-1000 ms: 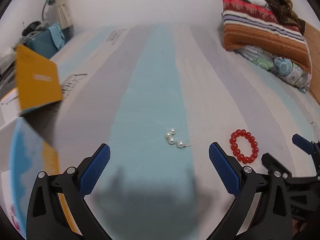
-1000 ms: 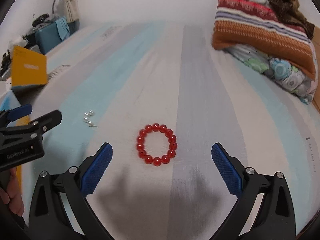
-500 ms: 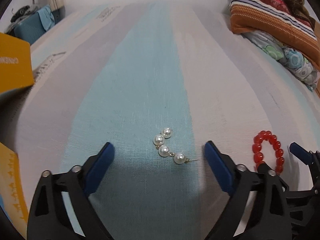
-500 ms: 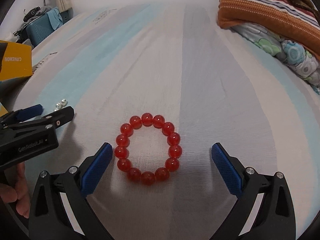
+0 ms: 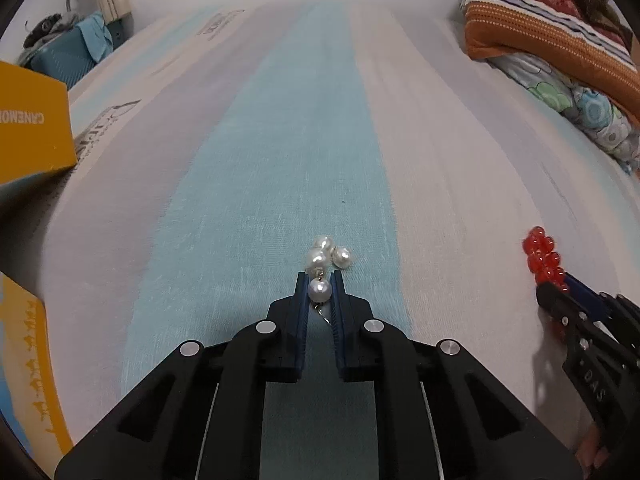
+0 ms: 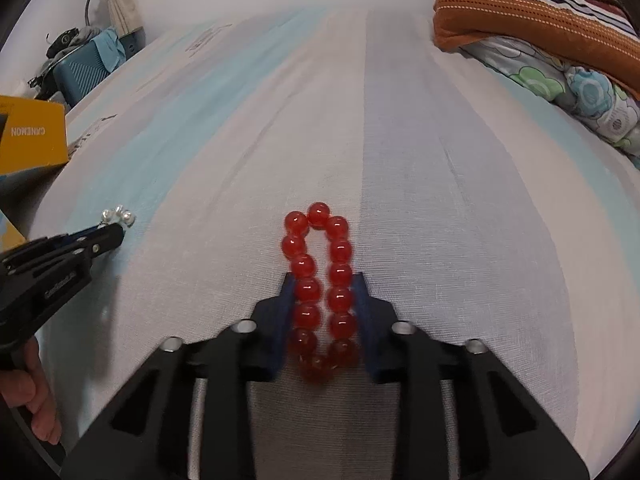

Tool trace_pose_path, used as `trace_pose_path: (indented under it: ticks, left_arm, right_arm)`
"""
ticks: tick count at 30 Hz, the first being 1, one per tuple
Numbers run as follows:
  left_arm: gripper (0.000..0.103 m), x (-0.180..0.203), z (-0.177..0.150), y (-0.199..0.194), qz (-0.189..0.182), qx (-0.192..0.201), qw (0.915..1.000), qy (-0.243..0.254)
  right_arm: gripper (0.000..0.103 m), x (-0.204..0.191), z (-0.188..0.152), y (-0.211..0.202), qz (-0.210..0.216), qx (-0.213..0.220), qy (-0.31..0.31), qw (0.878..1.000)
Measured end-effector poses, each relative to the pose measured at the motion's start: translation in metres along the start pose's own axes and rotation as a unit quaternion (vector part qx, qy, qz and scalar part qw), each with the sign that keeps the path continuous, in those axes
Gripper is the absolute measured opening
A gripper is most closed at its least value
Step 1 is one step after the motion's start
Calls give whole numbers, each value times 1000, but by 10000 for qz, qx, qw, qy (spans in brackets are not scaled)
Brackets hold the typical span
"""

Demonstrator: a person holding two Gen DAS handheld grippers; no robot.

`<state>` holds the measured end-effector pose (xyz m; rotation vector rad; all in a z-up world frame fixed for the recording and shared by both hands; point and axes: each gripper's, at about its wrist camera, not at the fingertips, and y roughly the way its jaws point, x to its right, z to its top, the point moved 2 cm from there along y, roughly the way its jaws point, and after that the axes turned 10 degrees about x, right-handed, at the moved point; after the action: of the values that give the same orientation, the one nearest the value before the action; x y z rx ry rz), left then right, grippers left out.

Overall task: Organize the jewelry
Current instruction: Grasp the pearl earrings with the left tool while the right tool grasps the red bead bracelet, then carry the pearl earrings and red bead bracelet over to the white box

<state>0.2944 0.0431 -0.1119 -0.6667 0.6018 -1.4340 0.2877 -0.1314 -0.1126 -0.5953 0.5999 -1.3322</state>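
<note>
Both grippers were spread half a second ago and have now closed. Left gripper (image 5: 319, 280) pinches a pearl earring (image 5: 319, 289) on the blue stripe; right gripper (image 6: 324, 284) squeezes the red bead bracelet (image 6: 320, 276) into a narrow loop. Both grasps look secure, so lifting toward the yellow box (image 5: 32, 128) far left seems next.

The left gripper (image 5: 319, 285) pinched one pearl of the pearl earrings (image 5: 325, 256) on the striped bedsheet (image 5: 304, 128); the red bead bracelet (image 5: 545, 259) lay far right.

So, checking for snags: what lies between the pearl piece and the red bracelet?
Only bare striped sheet separates the pearl piece from the red bracelet, seen in the right wrist view.
</note>
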Motion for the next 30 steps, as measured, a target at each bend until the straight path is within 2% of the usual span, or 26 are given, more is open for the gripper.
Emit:
trace_pose_path:
  ticks: [1,2,3,10,22,30]
  left_arm:
    - [10,-1,0,-2,-31,16,10000,-18]
    - [10,-1,0,-5,-44,38,10000,-24]
    - [10,-1,0,-6,-50,49,10000,-24]
    - [10,-1,2,-25,-113,144,9998,-26]
    - [10,1,10,-67,-270,301,9992,-38]
    - [10,3,15,-101,-233,476,9986,69]
  right_arm:
    - [25,1,1,0,25,-8,46,10000]
    - [14,2,3,-2,45,7,88,10000]
    - [13,3,4,-4,64,34,116,9999]
    - [13,4,14,-24,102,261,177,9994]
    - [13,3,18,-58,184,406,218,9988]
    - [13,-2,20,-82,235,483,247,9982]
